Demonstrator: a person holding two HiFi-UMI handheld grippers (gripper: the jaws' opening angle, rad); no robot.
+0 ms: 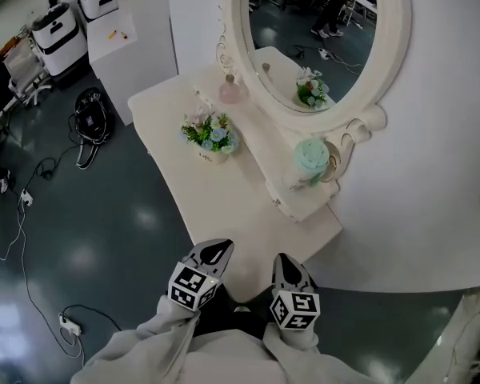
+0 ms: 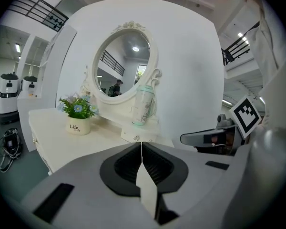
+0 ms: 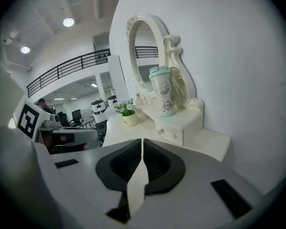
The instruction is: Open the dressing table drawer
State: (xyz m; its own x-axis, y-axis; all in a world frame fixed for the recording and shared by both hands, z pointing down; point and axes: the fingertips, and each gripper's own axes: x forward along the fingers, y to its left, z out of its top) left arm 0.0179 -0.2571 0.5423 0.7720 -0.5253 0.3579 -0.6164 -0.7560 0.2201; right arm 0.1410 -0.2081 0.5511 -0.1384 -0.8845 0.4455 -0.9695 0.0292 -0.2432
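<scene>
Jaws closed on nothing; left gripper view catches the right gripper [image 2: 183, 138].

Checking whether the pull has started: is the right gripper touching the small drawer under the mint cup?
Apart. The right gripper view shows the right gripper short of the drawer, bare tabletop between.
</scene>
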